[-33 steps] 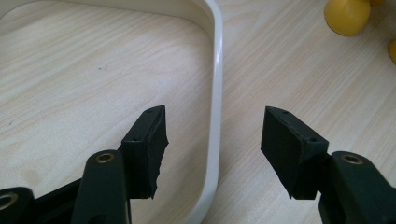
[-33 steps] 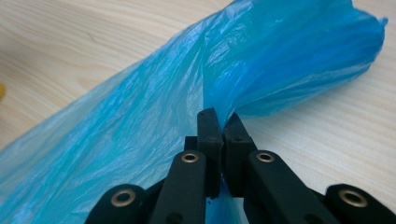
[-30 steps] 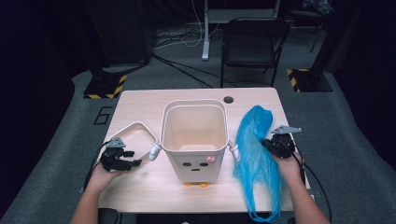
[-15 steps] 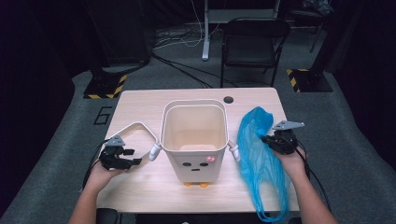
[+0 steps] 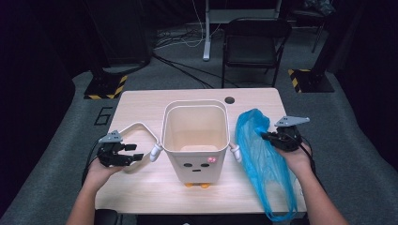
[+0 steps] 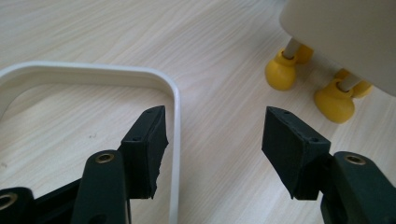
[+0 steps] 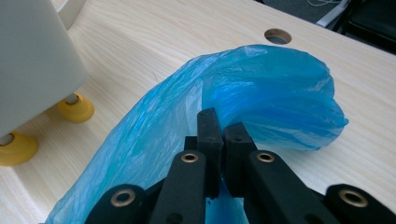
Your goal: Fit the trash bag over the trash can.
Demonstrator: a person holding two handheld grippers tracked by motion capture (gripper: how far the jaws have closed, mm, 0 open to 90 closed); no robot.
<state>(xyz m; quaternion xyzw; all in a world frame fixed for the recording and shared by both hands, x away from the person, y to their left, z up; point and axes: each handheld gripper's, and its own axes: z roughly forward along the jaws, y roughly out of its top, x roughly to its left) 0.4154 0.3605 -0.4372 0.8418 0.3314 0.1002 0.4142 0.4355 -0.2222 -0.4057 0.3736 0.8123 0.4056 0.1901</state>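
Dark floor surrounds the pale wooden table (image 5: 141, 187), where a cream plastic bin with a painted face (image 5: 196, 140) stands at the centre; the right gripper (image 5: 268, 137), jaws pinched together on a thin blue plastic bag (image 5: 260, 154), has lifted since a second ago, so the bag hangs taller beside the bin. The left gripper (image 5: 137, 157) has also risen, jaws apart and empty over the bin's white loop handle (image 6: 93, 74).

the high view looks forward and down over the whole table (image 5: 141, 197) from its near edge. each gripper view sits close above the tabletop; both share the bin's (image 5: 195, 136) yellow feet.
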